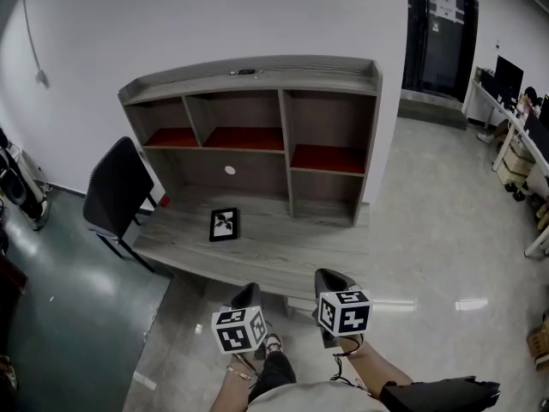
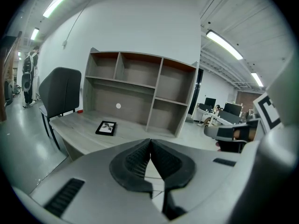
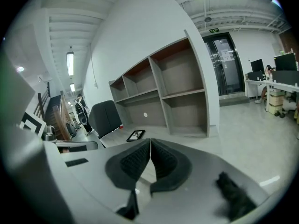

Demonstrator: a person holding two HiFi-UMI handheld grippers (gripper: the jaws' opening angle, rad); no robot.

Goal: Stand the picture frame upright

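A small black picture frame (image 1: 224, 224) lies flat, picture side up, on the grey wooden desk (image 1: 257, 256), in front of the shelf unit. It also shows in the left gripper view as the picture frame (image 2: 106, 128) and small in the right gripper view as the picture frame (image 3: 135, 135). My left gripper (image 1: 249, 294) and right gripper (image 1: 328, 277) hang side by side near the desk's front edge, well short of the frame. Both are shut with nothing between the jaws; the pads meet in each gripper view.
A grey shelf unit (image 1: 257, 127) with red-lined upper compartments stands on the back of the desk. A black chair (image 1: 116, 187) sits at the desk's left end. Polished floor stretches right toward office desks (image 1: 515, 136) and a dark door (image 1: 442, 24).
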